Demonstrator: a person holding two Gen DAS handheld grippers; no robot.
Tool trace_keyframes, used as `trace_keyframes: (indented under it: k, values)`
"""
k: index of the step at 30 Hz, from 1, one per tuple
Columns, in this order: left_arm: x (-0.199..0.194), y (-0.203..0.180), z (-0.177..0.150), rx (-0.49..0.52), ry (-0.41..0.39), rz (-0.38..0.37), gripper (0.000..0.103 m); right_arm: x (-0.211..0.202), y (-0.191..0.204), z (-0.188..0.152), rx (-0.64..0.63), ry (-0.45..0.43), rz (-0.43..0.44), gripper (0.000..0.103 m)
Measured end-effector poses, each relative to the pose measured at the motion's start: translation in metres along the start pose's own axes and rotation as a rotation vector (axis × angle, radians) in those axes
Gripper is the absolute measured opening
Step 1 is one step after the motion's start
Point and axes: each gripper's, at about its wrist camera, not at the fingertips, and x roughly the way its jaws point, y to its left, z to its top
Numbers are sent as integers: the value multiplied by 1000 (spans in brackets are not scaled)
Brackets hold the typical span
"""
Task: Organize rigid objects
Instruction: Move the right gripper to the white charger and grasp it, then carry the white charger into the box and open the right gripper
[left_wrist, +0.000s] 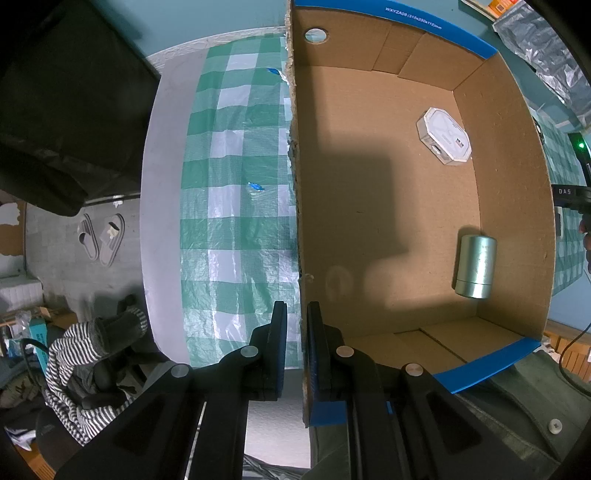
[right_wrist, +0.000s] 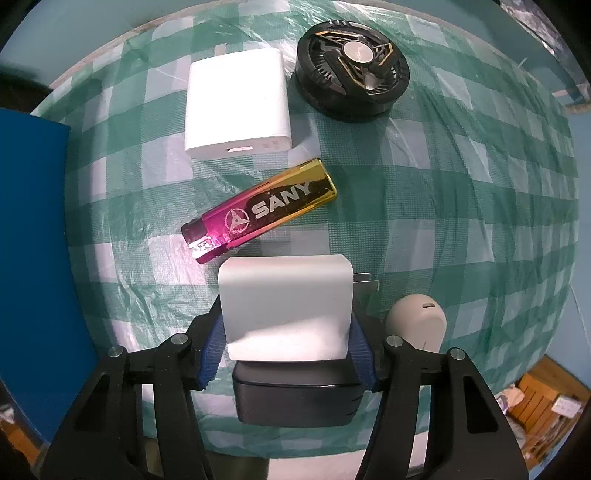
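My left gripper (left_wrist: 297, 317) is shut on the left wall of the open cardboard box (left_wrist: 509, 184), the wall's edge standing between its fingers. Inside the box lie a white octagonal case (left_wrist: 445, 134) and a silver cylinder (left_wrist: 475, 266). My right gripper (right_wrist: 287, 323) points down at the checked cloth, and its blue pads (right_wrist: 212, 354) press the two sides of a white plug charger (right_wrist: 284, 306). A black block (right_wrist: 297, 393) sits between the fingers just behind the charger. A pink-to-gold lighter (right_wrist: 258, 210) lies just beyond it.
Past the lighter lie a white square adapter (right_wrist: 236, 107) and a black round disc with gold trim (right_wrist: 352, 70). A beige rounded object (right_wrist: 417, 321) sits beside the right finger. The box's blue outer side (right_wrist: 33, 258) stands at the left. The table edge (left_wrist: 162, 221) drops to the floor.
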Motion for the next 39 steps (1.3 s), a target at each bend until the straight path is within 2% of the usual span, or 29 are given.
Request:
trace_keyframes:
  k: [7,20,32,39]
  values:
    - [0,1,1,3,2,2,10,-11,10,-9,-4,-8,20,58]
    - [0,0,3,10,3,4,11,-69,30,-15,-76,-52,41,58]
    - [-2,0,4,12,2,2,10,-109,48,-17,-186,-119,38,58]
    - [-2,0,4,11,1,1,10,-131,78,-15,-268,-160,50,58]
